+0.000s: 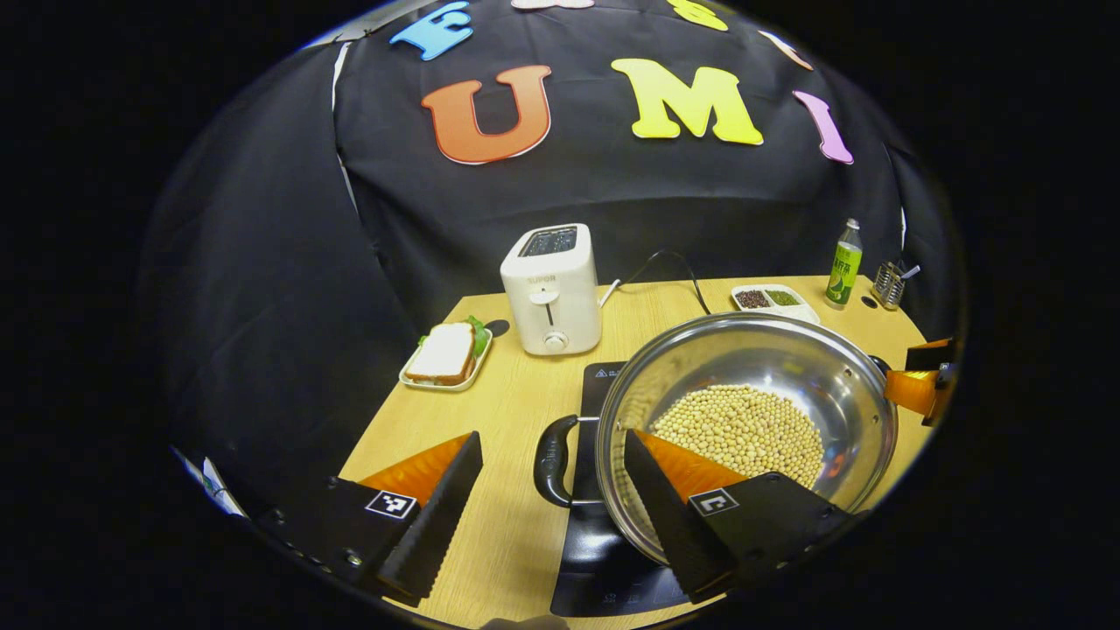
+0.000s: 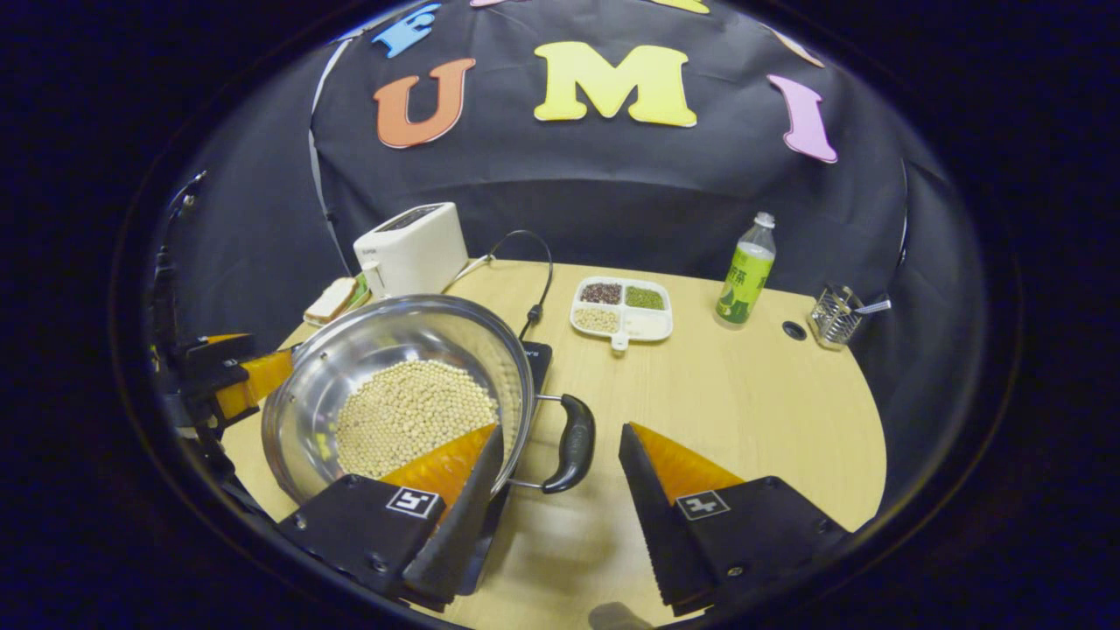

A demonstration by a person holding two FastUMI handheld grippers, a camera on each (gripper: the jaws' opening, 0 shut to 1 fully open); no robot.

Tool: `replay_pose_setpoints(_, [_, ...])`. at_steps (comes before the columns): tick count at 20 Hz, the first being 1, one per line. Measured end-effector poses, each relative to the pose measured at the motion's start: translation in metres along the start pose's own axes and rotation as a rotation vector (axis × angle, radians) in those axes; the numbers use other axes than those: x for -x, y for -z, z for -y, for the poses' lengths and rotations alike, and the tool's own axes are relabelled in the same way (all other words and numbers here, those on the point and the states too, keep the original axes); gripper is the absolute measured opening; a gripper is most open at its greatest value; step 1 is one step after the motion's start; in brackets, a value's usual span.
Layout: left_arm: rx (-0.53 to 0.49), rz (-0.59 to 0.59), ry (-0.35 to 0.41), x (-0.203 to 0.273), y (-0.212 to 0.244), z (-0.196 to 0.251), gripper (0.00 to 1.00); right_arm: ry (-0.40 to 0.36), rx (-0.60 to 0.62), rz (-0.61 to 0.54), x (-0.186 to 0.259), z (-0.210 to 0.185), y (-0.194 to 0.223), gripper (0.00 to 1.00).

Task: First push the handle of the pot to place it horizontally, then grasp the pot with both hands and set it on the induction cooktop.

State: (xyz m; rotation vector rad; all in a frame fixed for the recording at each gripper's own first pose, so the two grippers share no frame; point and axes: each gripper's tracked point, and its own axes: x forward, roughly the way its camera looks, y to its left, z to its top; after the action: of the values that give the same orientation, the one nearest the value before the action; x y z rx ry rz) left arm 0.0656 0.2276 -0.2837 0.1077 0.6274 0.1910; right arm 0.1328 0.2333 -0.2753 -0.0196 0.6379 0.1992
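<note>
A steel pot (image 1: 770,367) holding soybeans (image 1: 744,429) sits over the black induction cooktop (image 1: 604,560). My left gripper (image 1: 551,437) is open, its fingers standing on either side of the pot's black left handle (image 1: 555,459) without pressing it. In the right gripper view the pot (image 2: 367,350) is at the left, above the cooktop (image 2: 537,354). My right gripper (image 2: 562,430) is open around the black right handle (image 2: 573,442). One finger of each gripper reaches over the pot's rim. Each gripper also shows beyond the pot in the other's view: the right gripper (image 1: 919,385) and the left gripper (image 2: 227,376).
A white toaster (image 1: 551,289) and a plate with a sandwich (image 1: 446,354) stand at the back left. A divided dish of grains (image 2: 621,306), a green bottle (image 2: 745,271) and a wire holder (image 2: 836,317) are at the back right. A black cable (image 2: 534,271) runs to the cooktop.
</note>
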Motion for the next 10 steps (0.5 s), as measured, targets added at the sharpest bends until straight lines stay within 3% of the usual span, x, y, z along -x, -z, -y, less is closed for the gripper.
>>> replay_pose_setpoints(5, [-0.016, 0.128, -0.048, 0.045, -0.033, 0.001, 0.97, -0.005, 0.025, 0.089, 0.039, 0.011, -0.02, 0.87])
replay_pose_setpoints(10, [0.0, 0.295, -0.007, 0.131, -0.096, 0.041, 0.97, -0.003, 0.04, 0.23, 0.11, 0.041, -0.058, 0.87])
